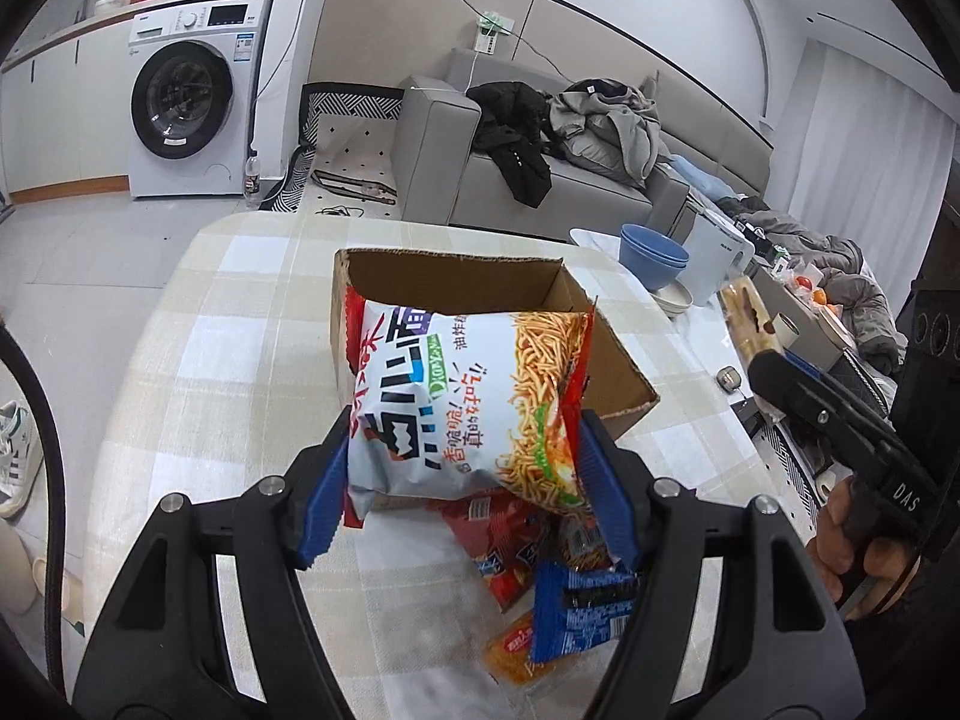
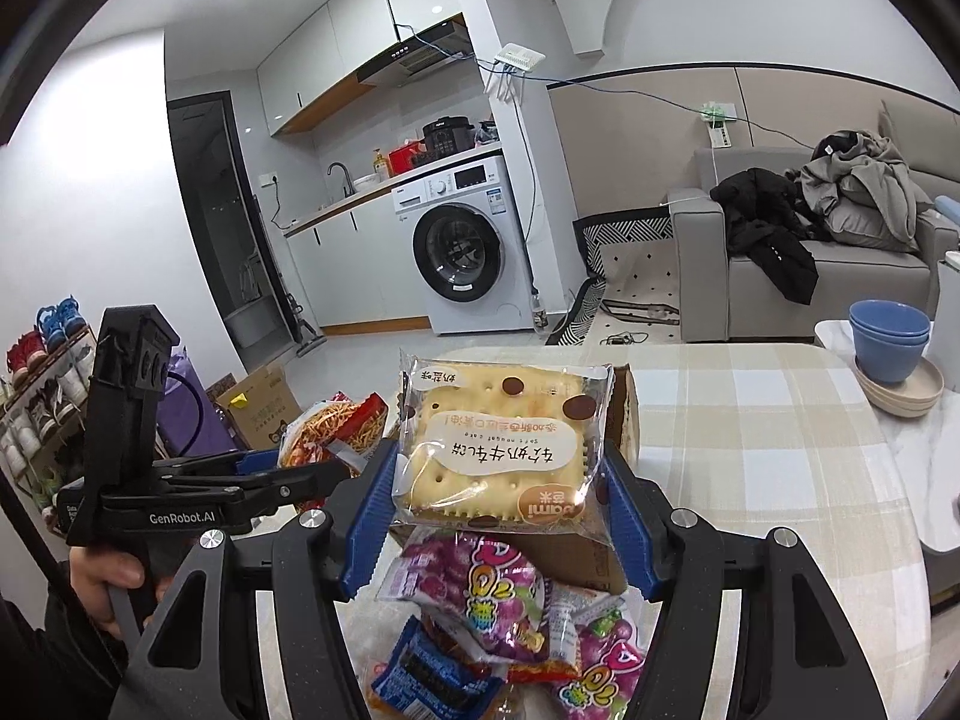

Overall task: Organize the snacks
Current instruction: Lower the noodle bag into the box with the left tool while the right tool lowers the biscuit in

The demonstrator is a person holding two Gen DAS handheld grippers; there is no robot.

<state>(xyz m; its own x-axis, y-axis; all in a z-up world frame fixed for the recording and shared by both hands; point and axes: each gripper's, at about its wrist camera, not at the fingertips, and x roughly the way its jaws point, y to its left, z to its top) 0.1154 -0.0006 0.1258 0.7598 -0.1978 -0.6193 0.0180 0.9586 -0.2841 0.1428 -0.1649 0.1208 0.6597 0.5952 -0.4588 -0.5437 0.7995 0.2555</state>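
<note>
left claw (image 1: 462, 480): grips glossy crinkled noodle bag (image 1: 468, 402)
right claw (image 2: 498, 516): grips flat clear-wrapped cracker (image 2: 498, 450)
left view only: open corrugated box (image 1: 480, 288)

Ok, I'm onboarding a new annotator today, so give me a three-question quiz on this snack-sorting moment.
1. True or false: the cardboard box lies tipped on its side.
2. What does the right gripper hold? A) grape candy bag B) cracker packet C) blue bowl
3. Fill in: the left gripper is closed on a ___ packet.

Key
1. False, it stands open-topped on the checked tablecloth.
2. B
3. Noodle snack
</note>
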